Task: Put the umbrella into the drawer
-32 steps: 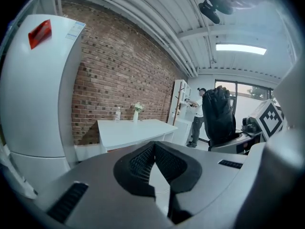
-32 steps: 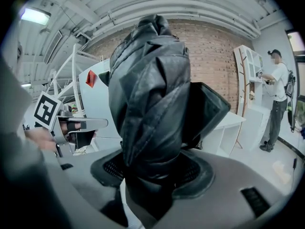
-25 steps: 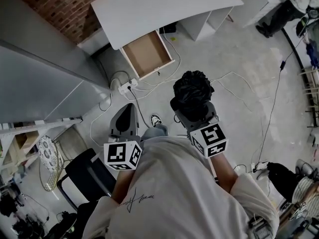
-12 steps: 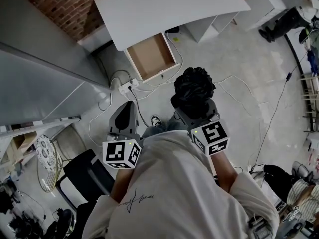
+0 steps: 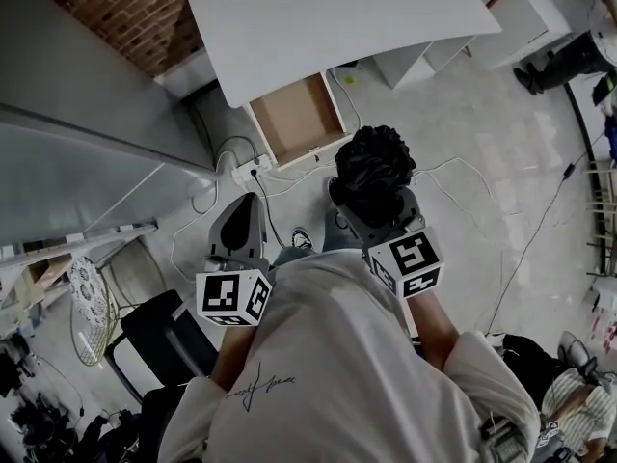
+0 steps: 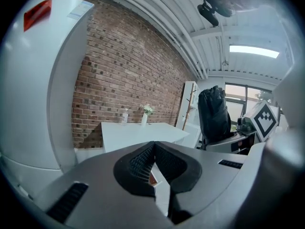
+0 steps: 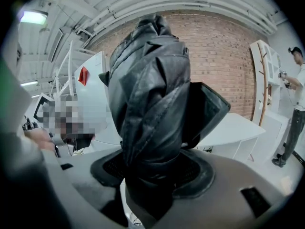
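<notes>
A folded black umbrella (image 5: 372,167) stands upright in my right gripper (image 5: 374,210), which is shut on it; in the right gripper view the umbrella (image 7: 148,94) fills the middle between the pads. The open drawer (image 5: 297,118), empty with a brown bottom, juts from under the white table (image 5: 328,17), a short way ahead and left of the umbrella. My left gripper (image 5: 239,230) hangs lower left, shut with nothing in it (image 6: 153,168). From the left gripper view the umbrella (image 6: 214,113) shows at the right.
White cables and a power strip (image 5: 246,170) lie on the concrete floor below the drawer. A large grey cabinet (image 5: 77,172) stands at left, a black chair (image 5: 159,340) at lower left. A person (image 7: 295,104) stands at far right. A brick wall (image 5: 116,8) backs the table.
The table and drawer have drifted slightly right and down in the head view, a little closer. Both grippers keep their places; the umbrella stays held.
</notes>
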A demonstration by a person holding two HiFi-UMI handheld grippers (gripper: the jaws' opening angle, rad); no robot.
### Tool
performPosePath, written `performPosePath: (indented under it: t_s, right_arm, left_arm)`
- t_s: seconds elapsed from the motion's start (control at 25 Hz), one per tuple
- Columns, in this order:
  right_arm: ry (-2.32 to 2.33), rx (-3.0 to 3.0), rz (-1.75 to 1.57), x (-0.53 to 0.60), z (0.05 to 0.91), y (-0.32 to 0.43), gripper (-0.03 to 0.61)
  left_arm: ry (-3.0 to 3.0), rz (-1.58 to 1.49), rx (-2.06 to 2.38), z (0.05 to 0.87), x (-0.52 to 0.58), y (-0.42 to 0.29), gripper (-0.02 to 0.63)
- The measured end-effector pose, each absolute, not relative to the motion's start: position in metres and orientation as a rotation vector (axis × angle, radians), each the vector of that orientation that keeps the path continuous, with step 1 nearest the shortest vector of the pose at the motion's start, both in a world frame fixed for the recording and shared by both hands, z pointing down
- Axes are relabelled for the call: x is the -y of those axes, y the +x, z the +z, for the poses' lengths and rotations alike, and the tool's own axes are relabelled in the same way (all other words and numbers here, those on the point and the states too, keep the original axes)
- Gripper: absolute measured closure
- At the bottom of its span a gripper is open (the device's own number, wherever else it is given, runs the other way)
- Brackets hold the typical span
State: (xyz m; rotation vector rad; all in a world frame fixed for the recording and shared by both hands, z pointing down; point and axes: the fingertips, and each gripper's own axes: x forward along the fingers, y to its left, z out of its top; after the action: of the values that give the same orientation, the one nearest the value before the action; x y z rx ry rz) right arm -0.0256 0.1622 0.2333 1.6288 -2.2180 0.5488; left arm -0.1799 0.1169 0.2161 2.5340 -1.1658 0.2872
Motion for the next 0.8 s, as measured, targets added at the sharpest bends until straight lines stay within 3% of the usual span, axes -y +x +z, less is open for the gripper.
performPosePath:
  t_s: [0.8]
  right_arm:
    - [1.252, 2.401, 0.510, -0.048, 0.246, 0.078, 0.308]
  left_arm:
    - [2.347, 0.279, 1.458, 0.218, -0.036, -0.068, 0.598]
